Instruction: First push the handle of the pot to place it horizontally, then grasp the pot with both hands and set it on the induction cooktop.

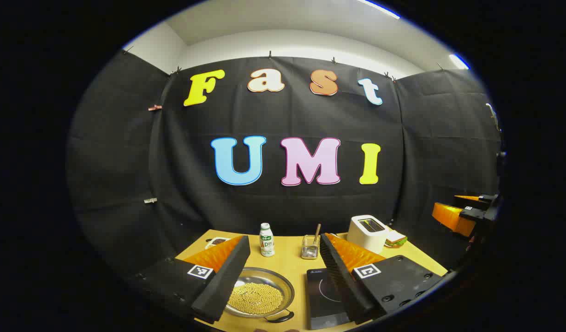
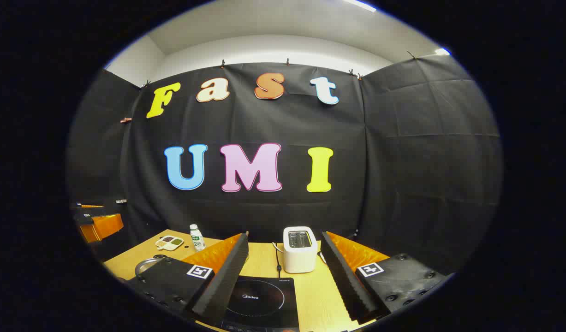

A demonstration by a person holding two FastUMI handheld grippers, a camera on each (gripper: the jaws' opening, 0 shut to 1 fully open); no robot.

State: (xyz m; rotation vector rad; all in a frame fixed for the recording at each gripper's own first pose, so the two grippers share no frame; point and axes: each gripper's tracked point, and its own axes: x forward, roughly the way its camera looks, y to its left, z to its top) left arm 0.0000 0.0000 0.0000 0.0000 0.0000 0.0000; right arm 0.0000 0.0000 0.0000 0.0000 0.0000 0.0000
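Both grippers are hovering with fingers spread apart: left gripper [image 1: 285, 276] above the pot [image 1: 257, 297] at the table's [image 1: 287, 258] near edge, right gripper [image 2: 285, 281] above the induction cooktop [image 2: 262, 299] beside it.

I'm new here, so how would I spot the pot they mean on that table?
Start at the wooden table in front of the black cloth wall. Left of the flat black induction cooktop, near the front edge, sits the pot. It is a shallow, round metal pan holding small yellowish beads, with a dark handle at its near rim, unlike the white toaster and small bottle standing upright farther back.
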